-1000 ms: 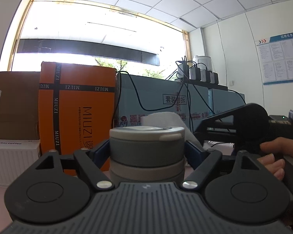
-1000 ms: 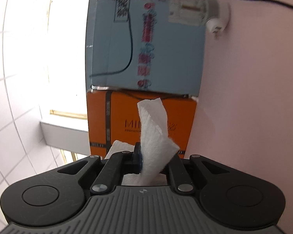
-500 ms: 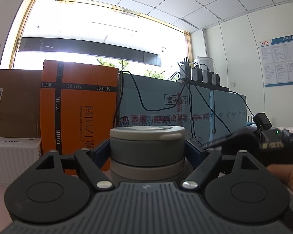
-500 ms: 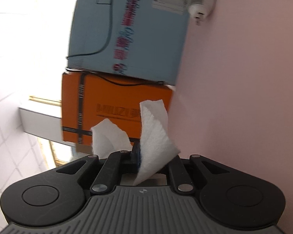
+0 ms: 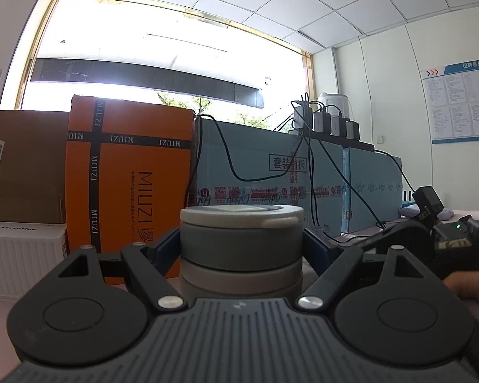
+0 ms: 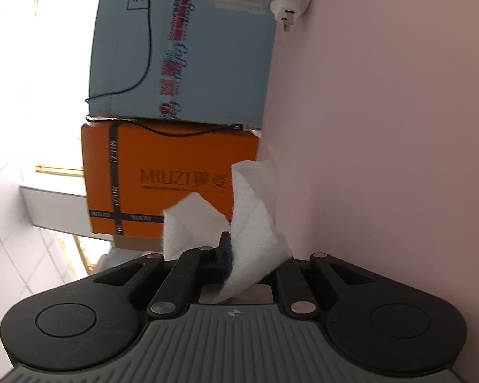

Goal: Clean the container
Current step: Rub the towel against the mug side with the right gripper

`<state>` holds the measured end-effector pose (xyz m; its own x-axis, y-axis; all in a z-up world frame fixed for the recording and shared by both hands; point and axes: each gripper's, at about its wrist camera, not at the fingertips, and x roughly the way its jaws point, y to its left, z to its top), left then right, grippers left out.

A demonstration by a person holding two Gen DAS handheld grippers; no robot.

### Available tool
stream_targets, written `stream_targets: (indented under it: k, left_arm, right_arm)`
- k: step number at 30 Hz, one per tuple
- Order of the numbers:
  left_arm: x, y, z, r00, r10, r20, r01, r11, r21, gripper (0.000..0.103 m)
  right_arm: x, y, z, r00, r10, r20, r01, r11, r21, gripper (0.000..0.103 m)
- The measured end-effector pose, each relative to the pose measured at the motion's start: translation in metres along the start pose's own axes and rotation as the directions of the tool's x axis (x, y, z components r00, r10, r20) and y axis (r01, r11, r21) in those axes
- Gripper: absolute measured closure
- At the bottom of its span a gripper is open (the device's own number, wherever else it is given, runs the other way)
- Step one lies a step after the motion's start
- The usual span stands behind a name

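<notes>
- My left gripper (image 5: 241, 249) clamps a grey lidded container (image 5: 242, 242) between its blue pads, upright at centre frame, pointing level.
- Behind it, an orange box (image 5: 127, 175) stands at ten o'clock and a blue box (image 5: 271, 175) at one o'clock, cables draped over it.
- My right gripper (image 6: 230, 252) is closed on a white tissue (image 6: 255, 217), which fans out toward twelve o'clock.
- At three o'clock in the left view, a hand (image 5: 472, 287) holds the other gripper.
- The right view is rolled sideways, with the pink table (image 6: 383, 127) at three o'clock.
</notes>
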<state>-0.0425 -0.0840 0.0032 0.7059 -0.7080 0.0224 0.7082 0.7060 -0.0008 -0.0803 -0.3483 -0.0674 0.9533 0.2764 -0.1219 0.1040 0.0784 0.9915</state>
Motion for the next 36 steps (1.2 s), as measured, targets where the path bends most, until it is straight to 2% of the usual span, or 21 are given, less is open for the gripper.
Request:
stream_targets:
  k: [11,17,22,29,36]
  left_arm:
    - [0.0,0.0,0.0,1.0,0.001,0.001,-0.001,1.0,-0.005,0.024]
    - [0.0,0.0,0.0,1.0,0.001,0.001,-0.001,1.0,-0.004,0.024]
    - [-0.001,0.001,-0.001,1.0,0.001,0.001,-0.001,1.0,-0.004,0.024]
    - [0.0,0.002,0.0,1.0,-0.001,0.001,0.001,1.0,-0.005,0.024]
    - [0.001,0.002,0.0,1.0,-0.001,0.0,0.001,1.0,-0.005,0.024]
  right_arm:
    - [0.005,0.028,0.004,0.997,0.081,0.009,-0.081,0.997,-0.019,0.094]
    - [0.006,0.028,0.005,0.998,0.065,0.007,-0.064,0.997,-0.03,0.095]
    - [0.006,0.027,0.005,1.0,0.022,0.007,-0.022,0.998,-0.065,0.095]
    - [0.01,0.017,0.006,0.999,-0.045,0.002,0.045,0.998,-0.051,0.095]
    - [0.004,0.016,0.007,1.0,-0.002,0.007,0.002,0.999,-0.035,0.095]
